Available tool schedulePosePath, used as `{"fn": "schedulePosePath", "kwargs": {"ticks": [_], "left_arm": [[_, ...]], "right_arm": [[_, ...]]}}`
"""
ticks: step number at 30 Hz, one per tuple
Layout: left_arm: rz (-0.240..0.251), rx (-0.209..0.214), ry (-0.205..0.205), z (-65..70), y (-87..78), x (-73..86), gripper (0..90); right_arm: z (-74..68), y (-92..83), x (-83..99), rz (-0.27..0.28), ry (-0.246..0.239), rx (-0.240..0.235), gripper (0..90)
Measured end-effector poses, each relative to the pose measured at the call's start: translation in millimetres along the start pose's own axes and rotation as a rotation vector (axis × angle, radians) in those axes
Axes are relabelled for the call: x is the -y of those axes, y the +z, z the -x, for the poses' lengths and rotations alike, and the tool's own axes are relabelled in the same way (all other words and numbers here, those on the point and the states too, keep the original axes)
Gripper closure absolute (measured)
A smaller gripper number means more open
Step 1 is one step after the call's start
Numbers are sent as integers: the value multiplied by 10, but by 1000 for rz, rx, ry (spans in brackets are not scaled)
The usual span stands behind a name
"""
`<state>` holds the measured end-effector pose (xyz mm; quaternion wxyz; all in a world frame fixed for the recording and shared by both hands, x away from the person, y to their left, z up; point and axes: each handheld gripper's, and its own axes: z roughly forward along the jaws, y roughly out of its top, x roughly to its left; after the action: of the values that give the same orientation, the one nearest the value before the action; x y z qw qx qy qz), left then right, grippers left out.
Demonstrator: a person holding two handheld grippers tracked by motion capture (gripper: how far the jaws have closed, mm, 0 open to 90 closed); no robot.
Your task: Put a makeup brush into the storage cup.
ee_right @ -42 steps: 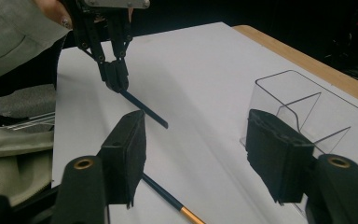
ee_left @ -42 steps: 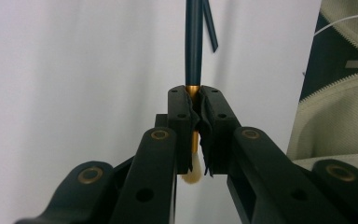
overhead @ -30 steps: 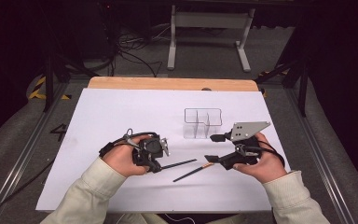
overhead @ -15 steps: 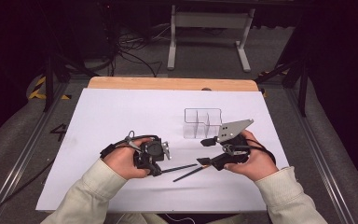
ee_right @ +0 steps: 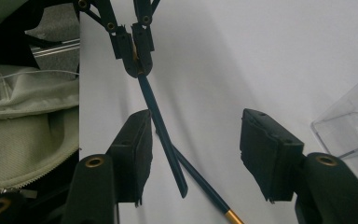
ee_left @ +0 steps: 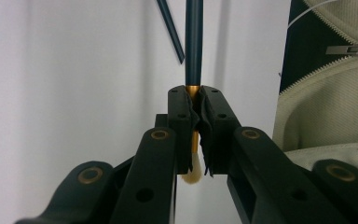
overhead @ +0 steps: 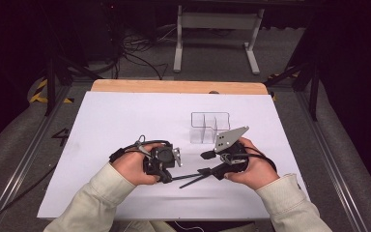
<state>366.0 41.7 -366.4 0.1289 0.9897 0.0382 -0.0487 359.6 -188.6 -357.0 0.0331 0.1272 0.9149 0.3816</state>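
Black pads of the left tool (ee_left: pixel 195 135) are clamped tight on a dark blue brush (ee_left: pixel 194 42) at its gold ferrule, with the pale bristle tuft poking out behind the pads toward the hand. From that grip the handle runs straight away from the tool, low over the white desk (overhead: pixel 125 121), toward the right tool (ee_right: pixel 196 154). Its long axis lies nearly level and, in the high view, crosses from left to right with the free tip toward the right hand.

Compared with a second ago, the right tool has slid in closer to the left one, and its jaws have just been closing. They are now half-wide, with the free end of the held brush between them; one pad sits right by the handle, the other is well clear, so nothing is pinched yet. I judge this a hand-over or a two-handed steadying about to be made.

A second brush (ee_right: pixel 205 186) lies flat on the desk beneath, crossing the first at a shallow angle, its gold ferrule nearest the right tool. Beyond the right tool stands a clear divided box (overhead: pixel 208 126).
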Motion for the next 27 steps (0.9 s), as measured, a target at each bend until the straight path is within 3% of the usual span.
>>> {"fn": "schedulePosePath", "kwargs": {"ticks": [7, 27], "left_arm": [[0, -2, 32, 9, 42, -91, 833], [-2, -10, 60, 58, 83, -152, 833]], "right_arm": [[-30, 40, 36, -25, 8, -15, 504], [-93, 179, 52, -119, -11, -80, 645]]}}
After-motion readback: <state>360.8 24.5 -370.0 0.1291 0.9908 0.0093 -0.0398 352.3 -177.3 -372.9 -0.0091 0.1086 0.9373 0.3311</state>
